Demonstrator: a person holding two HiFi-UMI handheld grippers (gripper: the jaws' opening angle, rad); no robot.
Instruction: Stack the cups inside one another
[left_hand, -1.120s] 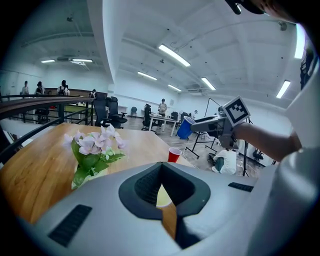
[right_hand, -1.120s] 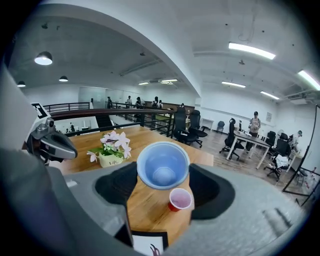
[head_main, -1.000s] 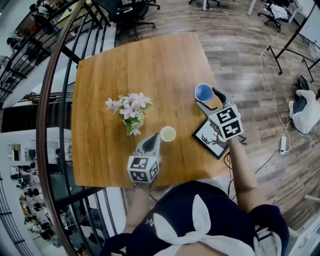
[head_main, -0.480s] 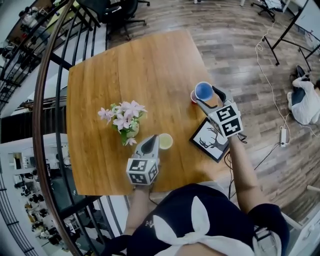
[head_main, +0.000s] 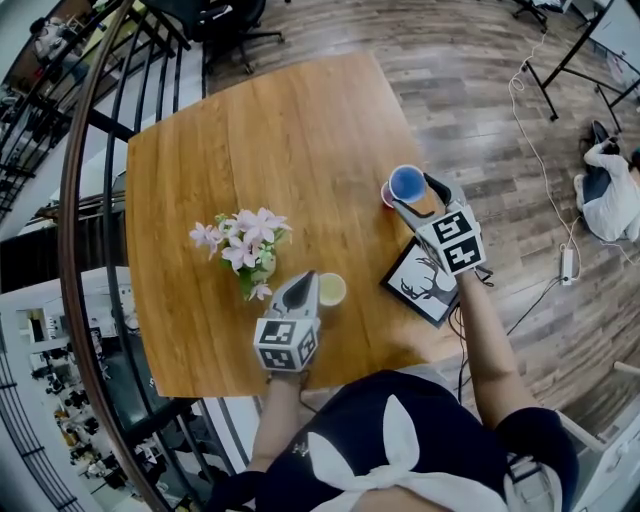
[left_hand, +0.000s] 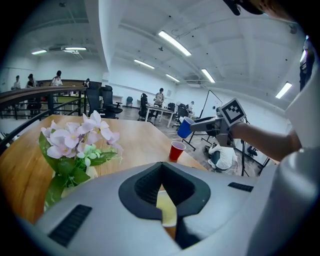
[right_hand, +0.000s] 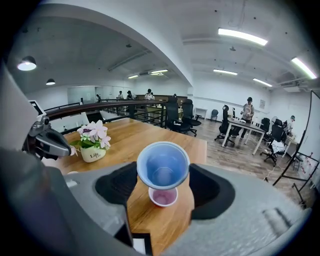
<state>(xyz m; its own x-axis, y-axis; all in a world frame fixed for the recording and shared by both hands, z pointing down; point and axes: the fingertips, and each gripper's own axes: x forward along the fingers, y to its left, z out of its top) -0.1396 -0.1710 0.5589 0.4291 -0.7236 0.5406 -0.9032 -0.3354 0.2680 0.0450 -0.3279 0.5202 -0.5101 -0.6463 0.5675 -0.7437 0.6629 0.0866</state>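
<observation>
Step, as judged: nesting blue cup (head_main: 407, 183) into red cup (head_main: 386, 193), right of centre frame | right gripper (head_main: 416, 196): pinching blue cup above red cup | left gripper (head_main: 303, 283): pressed together, empty, beside yellow cup (head_main: 332, 289) on desk (head_main: 280, 140) | next, likely: align, lower, release

The table (head_main: 280, 130) is warm wood with a clear grain and a soft satin sheen. The blue cup (right_hand: 163, 167), red cup (left_hand: 176, 150) and yellow cup (head_main: 332, 289) look like thin, smooth plastic. The left gripper (head_main: 306, 282) and right gripper (head_main: 410, 190) have matt grey plastic shells. The vase (right_hand: 93, 154) is glossy white ceramic.
</observation>
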